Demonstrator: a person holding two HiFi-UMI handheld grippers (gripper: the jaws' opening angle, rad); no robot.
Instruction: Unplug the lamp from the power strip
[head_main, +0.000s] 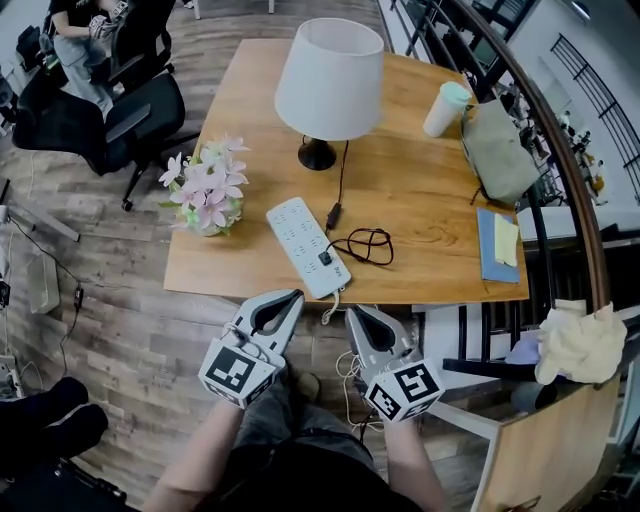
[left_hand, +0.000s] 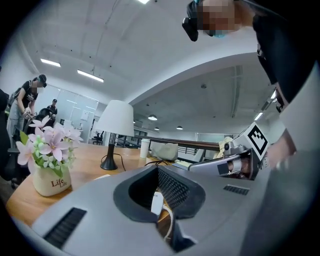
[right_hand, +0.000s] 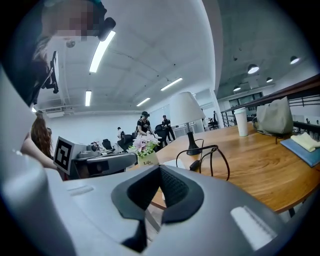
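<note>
The white-shaded lamp stands at the back of the wooden table. Its black cord runs forward in a loop to a black plug seated in the white power strip near the front edge. My left gripper and right gripper hover side by side just off the front edge, both shut and empty, tips toward the strip. In the left gripper view the lamp shows beyond the shut gripper. The right gripper view shows its gripper, the lamp and the looped cord.
A pot of pink flowers sits left of the strip. At the right are a pale cup, a grey bag and a blue notebook. A railing borders the table's right; office chairs stand at left.
</note>
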